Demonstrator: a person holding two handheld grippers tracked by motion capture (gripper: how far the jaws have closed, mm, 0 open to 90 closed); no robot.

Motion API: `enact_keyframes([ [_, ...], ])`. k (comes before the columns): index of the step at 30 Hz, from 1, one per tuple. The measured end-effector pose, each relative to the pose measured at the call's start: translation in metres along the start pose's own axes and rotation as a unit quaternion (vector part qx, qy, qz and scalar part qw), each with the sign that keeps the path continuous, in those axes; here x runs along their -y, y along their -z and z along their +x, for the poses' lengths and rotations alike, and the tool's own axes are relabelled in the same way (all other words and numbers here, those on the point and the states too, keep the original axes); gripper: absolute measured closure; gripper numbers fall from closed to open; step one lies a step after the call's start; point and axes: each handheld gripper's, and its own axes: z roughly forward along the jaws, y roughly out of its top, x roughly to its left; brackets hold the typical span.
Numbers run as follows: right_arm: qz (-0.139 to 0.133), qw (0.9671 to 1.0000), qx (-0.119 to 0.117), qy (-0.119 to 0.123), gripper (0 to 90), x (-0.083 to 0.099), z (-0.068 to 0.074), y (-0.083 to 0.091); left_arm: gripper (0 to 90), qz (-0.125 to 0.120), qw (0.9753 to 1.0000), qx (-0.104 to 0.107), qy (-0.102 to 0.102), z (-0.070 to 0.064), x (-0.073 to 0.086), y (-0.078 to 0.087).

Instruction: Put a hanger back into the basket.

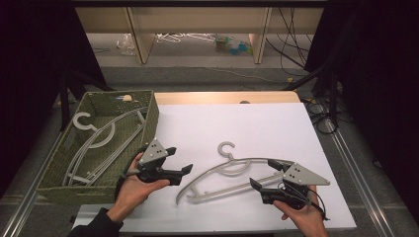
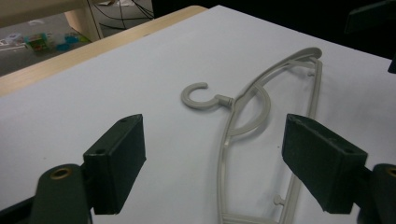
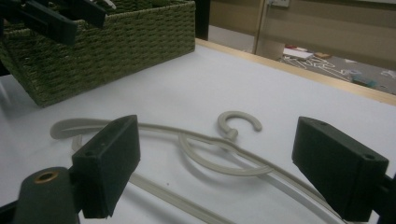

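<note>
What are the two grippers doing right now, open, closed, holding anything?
Left gripper: open, holding nothing, its jaws either side of the hanger on the table.
Right gripper: open, holding nothing, jaws spread at the same hanger's other end.

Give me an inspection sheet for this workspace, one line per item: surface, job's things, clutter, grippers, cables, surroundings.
Surface: white sheet over a wooden table, bare around the things listed.
Job's things: one grey hanger flat on the sheet; more hangers inside the green woven basket at the table's left edge.
Clutter: nothing seen on the sheet.
Grippers: left gripper open, empty, beside the basket; right gripper open, empty, jaws either side of the hanger's right end.
Cables: thin cable trailing from the right gripper; black cables on the floor beyond.
Surroundings: wooden shelving, small items on the floor, dark curtains.
</note>
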Motion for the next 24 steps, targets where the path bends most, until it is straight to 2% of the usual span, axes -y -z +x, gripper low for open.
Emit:
enact_keyframes([
  [7,0.005,1.0000,-0.007,0.001,16.2,0.000,0.000,0.000,22.3,0.035,0.9992,0.014,-0.009,-0.010,0.009,-0.017],
  [9,0.012,0.9999,-0.009,-0.007,16.2,0.001,0.000,0.000,22.6,0.047,0.9985,0.015,-0.025,-0.008,0.009,-0.021],
  [10,0.004,1.0000,-0.004,-0.005,16.2,0.001,0.000,-0.001,22.6,0.048,0.9985,0.019,-0.021,-0.008,0.010,-0.026],
  [11,0.010,0.9999,-0.007,-0.008,16.2,0.000,0.001,0.000,22.5,0.049,0.9986,0.020,-0.005,-0.010,0.011,-0.031],
  [12,0.005,1.0000,-0.004,0.000,16.2,0.000,0.000,0.000,22.3,0.057,0.9979,0.023,-0.016,-0.009,0.012,-0.033],
  [14,0.013,0.9999,-0.008,-0.006,16.2,-0.001,0.003,0.000,22.4,0.078,0.9963,0.030,-0.022,-0.009,0.013,-0.042],
  [15,0.004,1.0000,-0.003,0.003,16.2,-0.001,0.003,-0.001,23.0,0.091,0.9950,0.029,-0.028,-0.010,0.014,-0.047],
  [16,-0.002,1.0000,-0.008,0.004,16.3,-0.001,0.004,-0.002,23.1,0.107,0.9932,0.029,-0.034,-0.011,0.014,-0.052],
  [18,0.013,0.9998,-0.013,0.000,16.3,-0.002,0.005,-0.001,23.8,0.132,0.9899,0.028,-0.042,-0.012,0.014,-0.062],
  [20,0.008,0.9999,-0.008,0.007,16.2,-0.001,0.004,-0.002,26.5,0.145,0.9880,0.025,-0.049,-0.013,0.012,-0.072],
  [21,0.010,0.9999,-0.009,-0.001,16.2,-0.001,0.005,-0.002,27.3,0.153,0.9862,0.025,-0.058,-0.012,0.011,-0.077],
  [22,0.003,1.0000,-0.004,0.004,16.2,-0.001,0.003,-0.002,28.2,0.162,0.9850,0.026,-0.052,-0.012,0.010,-0.082],
  [24,0.008,0.9999,-0.005,0.004,16.2,-0.001,0.002,-0.001,29.9,0.170,0.9837,0.025,-0.053,-0.012,0.010,-0.092],
])
